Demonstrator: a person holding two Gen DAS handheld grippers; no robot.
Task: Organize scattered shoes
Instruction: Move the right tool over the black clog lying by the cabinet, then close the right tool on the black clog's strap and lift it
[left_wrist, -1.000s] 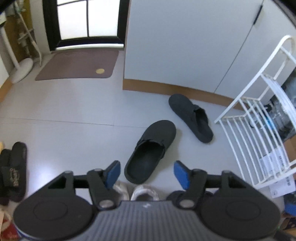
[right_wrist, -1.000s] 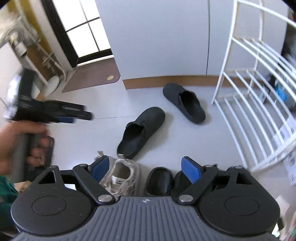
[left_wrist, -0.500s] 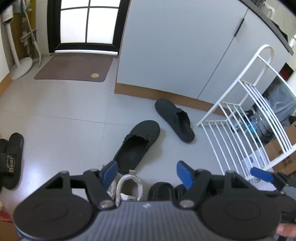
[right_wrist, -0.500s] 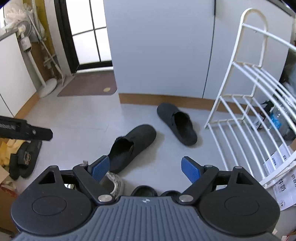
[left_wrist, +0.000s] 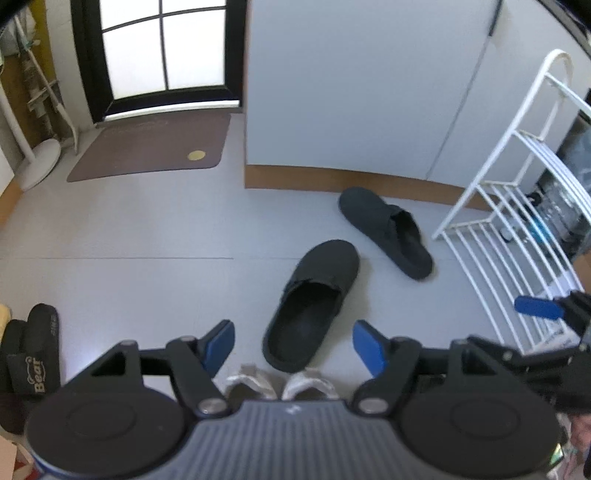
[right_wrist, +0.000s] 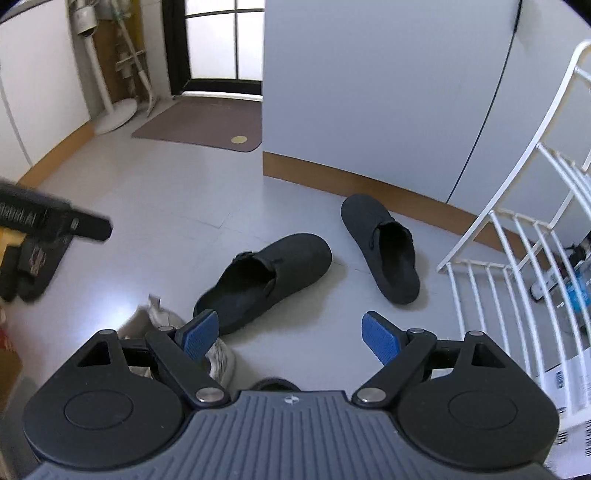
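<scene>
Both units are in the approach step; no shoe is held. The left hand-held gripper (left_wrist: 291, 345) has its fingers apart with nothing between them, and the right hand-held gripper (right_wrist: 290, 334) stands equally wide and empty.

Nearest, partly hidden under the gripper bodies, lie the pale sneakers (left_wrist: 255, 382); a dark shoe edge beside them in the right wrist view cannot be identified with certainty. Just beyond, on the floor (left_wrist: 147, 229), lies the near black clog (left_wrist: 314, 302), heel opening toward the grippers. Farther on, near the cabinet plinth, lies the far black clog (left_wrist: 386, 230), apart from its mate and pointing another way. The white wire rack (left_wrist: 517, 236) stands to the right, its visible tiers empty. Black sandals (left_wrist: 33, 365) lie at far left.

Next move, as judged: lower one gripper over the near clog's side wall, close on it, then carry it to the rack.
</scene>
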